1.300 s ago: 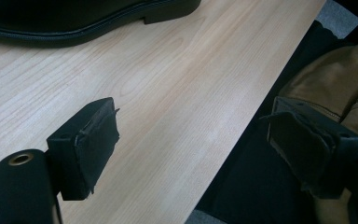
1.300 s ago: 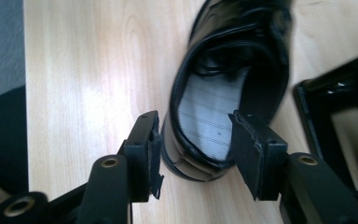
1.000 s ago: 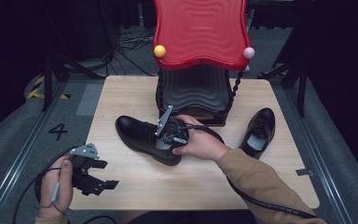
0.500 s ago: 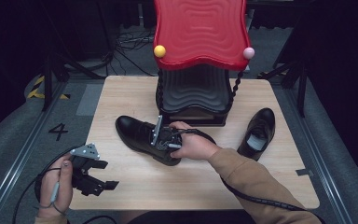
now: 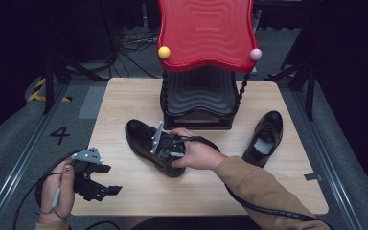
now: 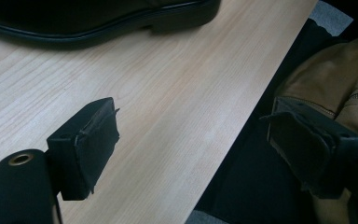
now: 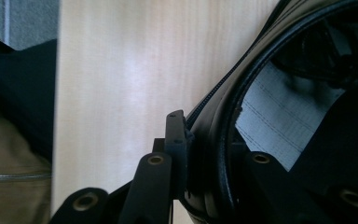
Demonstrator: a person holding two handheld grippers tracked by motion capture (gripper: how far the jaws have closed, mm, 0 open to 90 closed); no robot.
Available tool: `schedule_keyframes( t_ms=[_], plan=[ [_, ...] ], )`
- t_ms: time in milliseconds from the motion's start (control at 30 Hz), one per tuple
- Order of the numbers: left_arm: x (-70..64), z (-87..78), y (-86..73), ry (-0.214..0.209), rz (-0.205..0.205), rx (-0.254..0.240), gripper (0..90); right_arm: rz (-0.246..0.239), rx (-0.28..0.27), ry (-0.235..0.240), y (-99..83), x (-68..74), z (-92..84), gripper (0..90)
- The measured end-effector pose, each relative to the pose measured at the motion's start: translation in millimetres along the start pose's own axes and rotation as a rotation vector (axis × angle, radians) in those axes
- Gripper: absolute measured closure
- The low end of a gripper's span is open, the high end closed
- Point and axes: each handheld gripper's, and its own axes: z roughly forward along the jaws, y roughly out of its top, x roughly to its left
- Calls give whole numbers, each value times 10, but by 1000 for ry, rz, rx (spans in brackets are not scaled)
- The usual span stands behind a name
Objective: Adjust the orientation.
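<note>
- Worktop [image 5: 124,96] carries a red-topped black stand [image 5: 203,96], and the near shoe [image 5: 141,136] lies in front of that stand, toe toward the left.
- Second shoe [image 5: 268,136] sits well apart at the right.
- Right gripper [image 5: 165,146] has just been closing its jaws; in the right gripper view they pinch the shoe's collar rim [image 7: 214,140].
- Risk, as I judge it: the thin rim grip may slip or tilt the shoe when lifted.
- Left gripper [image 6: 191,140] hangs open over the worktop edge.
- Hidden: the hand covers the shoe's heel from above.

High overhead plus two close tool-mounted views, table [image 5: 124,96] shared.
</note>
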Motion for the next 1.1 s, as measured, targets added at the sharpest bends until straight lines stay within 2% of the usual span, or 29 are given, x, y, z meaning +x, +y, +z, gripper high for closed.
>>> schedule_keyframes(
  t_ms=[67,133,200,233,333,500,600,733,867,1100],
  plan=[
    [-3,1,6,-1,1,0,167,16,-6,2,-20,86,-65,791],
    [-6,7,16,-5,1,0,167,3,-19,-3,-46,151,-123,791],
    [0,18,36,-3,4,2,167,5,-49,0,-114,278,-226,789],
    [0,18,36,-3,4,2,168,5,-49,0,-114,278,-226,789],
    [-3,37,63,-7,12,7,167,7,-62,-10,-202,432,-327,787],
    [-5,54,96,-7,21,12,167,29,-81,-22,-381,620,-468,783],
    [-2,66,130,-7,28,12,167,61,-97,-37,-513,710,-526,783],
    [2,121,200,-19,42,22,167,103,-102,-54,-655,767,-573,782],
    [13,171,266,-27,57,34,168,167,-104,-98,-810,759,-601,784],
    [40,221,343,-43,74,35,168,197,-91,-114,-952,765,-562,782]
  ],
)
